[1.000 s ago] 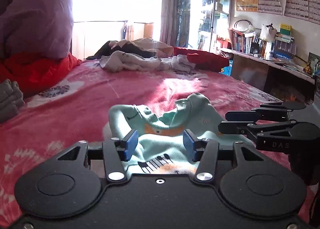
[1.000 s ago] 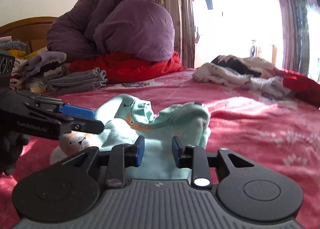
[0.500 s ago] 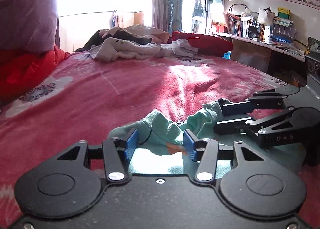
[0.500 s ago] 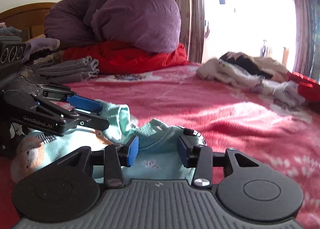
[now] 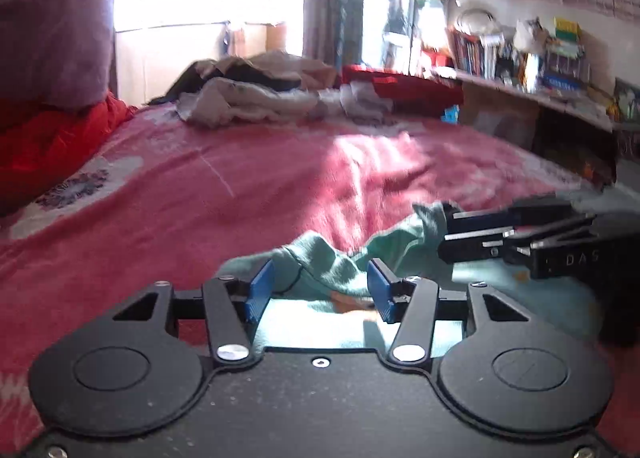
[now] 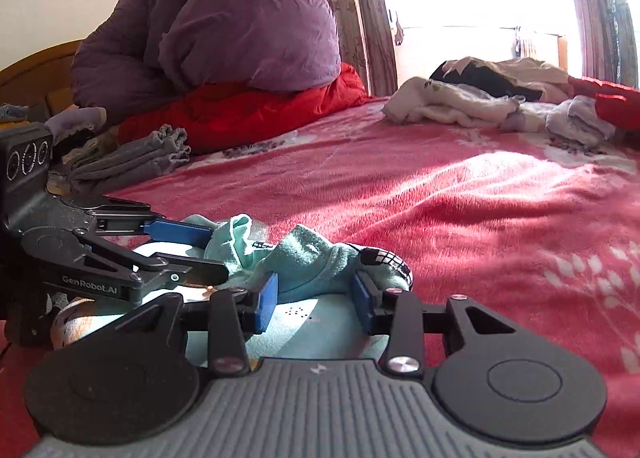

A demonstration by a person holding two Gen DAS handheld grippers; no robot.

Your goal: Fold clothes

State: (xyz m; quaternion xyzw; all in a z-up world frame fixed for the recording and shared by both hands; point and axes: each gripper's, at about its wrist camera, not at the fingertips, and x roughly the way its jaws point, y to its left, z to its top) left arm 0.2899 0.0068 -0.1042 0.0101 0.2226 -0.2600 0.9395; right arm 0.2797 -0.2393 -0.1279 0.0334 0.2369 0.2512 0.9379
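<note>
Mint-green knit child's garment (image 6: 308, 262), bunched, lies at the lower centre of both wrist views on the pink-red fleece blanket (image 6: 460, 198) covering the bed. Right gripper (image 6: 314, 300), blue-padded: jaws closing, a raised fold of the garment between them, pads not visibly pressing it. Left gripper (image 5: 318, 290), blue-padded: jaws apart, garment hem between and beneath them, not clamped; in the right wrist view it enters from the lower left edge (image 6: 188, 254), touching the garment's rim. Folded grey clothes (image 6: 132, 158), middle left. Red quilt (image 6: 248, 110) beneath a purple duvet bundle (image 6: 224, 26), upper left. Heap of white and black unfolded laundry (image 6: 488, 98), far upper right. Cluttered bookshelf (image 5: 520, 58), upper right of the left wrist view.
</note>
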